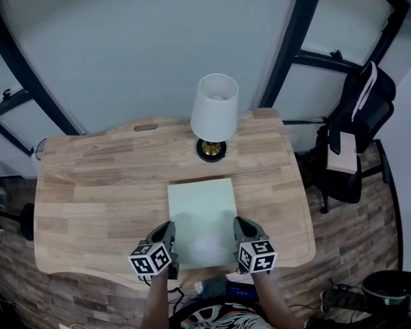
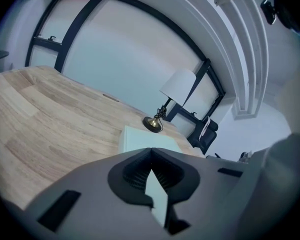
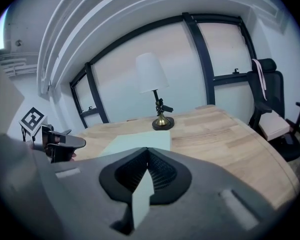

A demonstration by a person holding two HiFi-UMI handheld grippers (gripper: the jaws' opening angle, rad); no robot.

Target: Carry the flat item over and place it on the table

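My left gripper (image 1: 167,233) and right gripper (image 1: 241,227) are each clenched on a near corner of the pale green sheet (image 1: 203,214). It spans centre frame over the wooden table (image 1: 89,177), just below the lamp (image 1: 214,115).

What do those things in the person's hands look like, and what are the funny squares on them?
The left hand-held gripper and the right hand-held gripper are dark grey and tapered. Each carries a white cube with black square markers. Their pads are black and ribbed. No sleeves show on the arms.
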